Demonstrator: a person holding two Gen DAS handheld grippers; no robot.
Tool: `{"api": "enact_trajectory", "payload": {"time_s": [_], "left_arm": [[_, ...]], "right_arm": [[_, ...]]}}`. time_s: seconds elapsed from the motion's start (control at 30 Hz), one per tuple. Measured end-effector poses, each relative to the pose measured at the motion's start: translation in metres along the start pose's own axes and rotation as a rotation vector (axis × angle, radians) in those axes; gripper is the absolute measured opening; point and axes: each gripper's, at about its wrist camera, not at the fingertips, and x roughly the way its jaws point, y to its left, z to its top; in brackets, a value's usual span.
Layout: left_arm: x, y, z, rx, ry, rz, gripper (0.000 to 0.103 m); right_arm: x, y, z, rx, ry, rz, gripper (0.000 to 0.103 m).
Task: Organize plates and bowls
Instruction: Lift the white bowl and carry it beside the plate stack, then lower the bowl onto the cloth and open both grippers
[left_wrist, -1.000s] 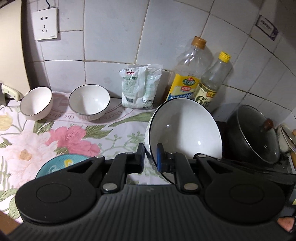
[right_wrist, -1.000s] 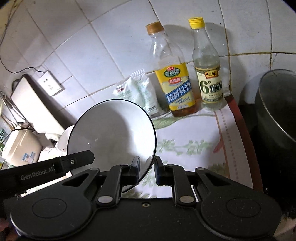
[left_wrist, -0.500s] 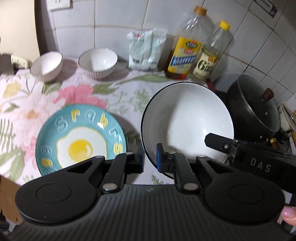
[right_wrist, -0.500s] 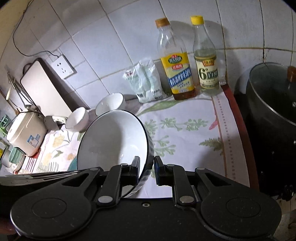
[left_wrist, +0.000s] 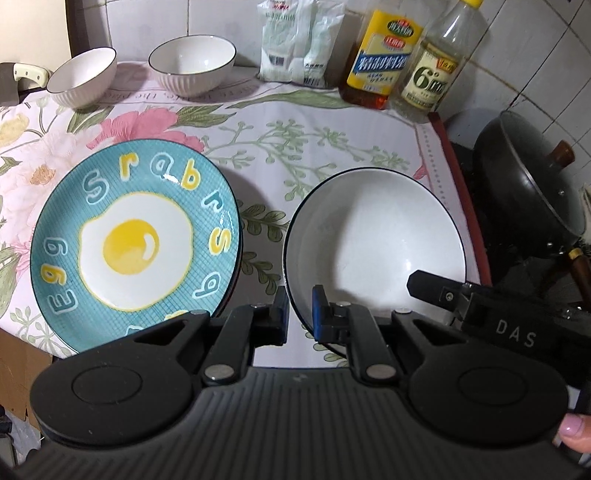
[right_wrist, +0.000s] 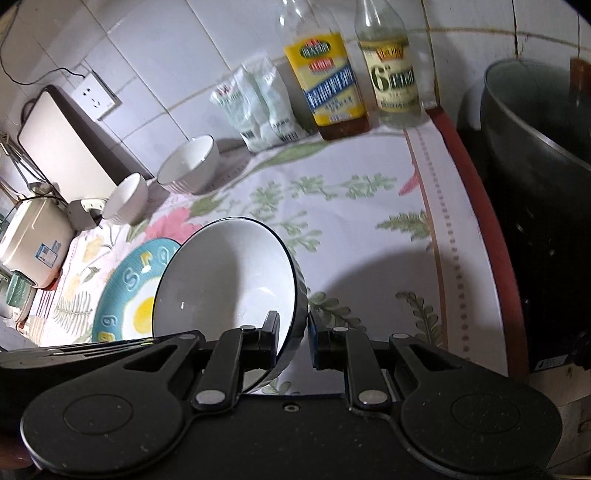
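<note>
Both grippers are shut on the rim of a large white bowl with a dark edge (left_wrist: 373, 236), held low over the flowered cloth. My left gripper (left_wrist: 298, 314) pinches its near left rim. My right gripper (right_wrist: 291, 334) pinches its right rim; the bowl (right_wrist: 225, 280) looks tilted in the right wrist view. A blue plate with a fried-egg picture (left_wrist: 133, 240) lies left of the bowl and shows in the right wrist view (right_wrist: 125, 295). Two small white ribbed bowls (left_wrist: 192, 62) (left_wrist: 83, 75) stand at the back left near the wall.
A white packet (left_wrist: 295, 40), a yellow-label oil bottle (left_wrist: 384, 59) and a clear bottle (left_wrist: 432, 70) stand by the tiled wall. A dark lidded pot (left_wrist: 528, 184) sits to the right beyond the cloth's red edge. A rice cooker (right_wrist: 33, 243) stands far left.
The large bowl has come down from a steep tilt near the bottles toward the cloth beside the blue plate. Both grippers moved back and down with it.
</note>
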Motion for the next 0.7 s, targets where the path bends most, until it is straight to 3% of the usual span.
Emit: {"api": "enact_trajectory", "payload": {"time_s": [0.43, 0.7], "left_arm": [[0.037, -0.002, -0.002, -0.054, 0.072, 0.010, 0.011], [0.043, -0.001, -0.002, -0.058, 0.075, 0.016, 0.011]], "right_arm": [[0.032, -0.021, -0.003, 0.018, 0.092, -0.040, 0.020], [0.038, -0.024, -0.004, 0.022, 0.102, -0.044, 0.020]]}}
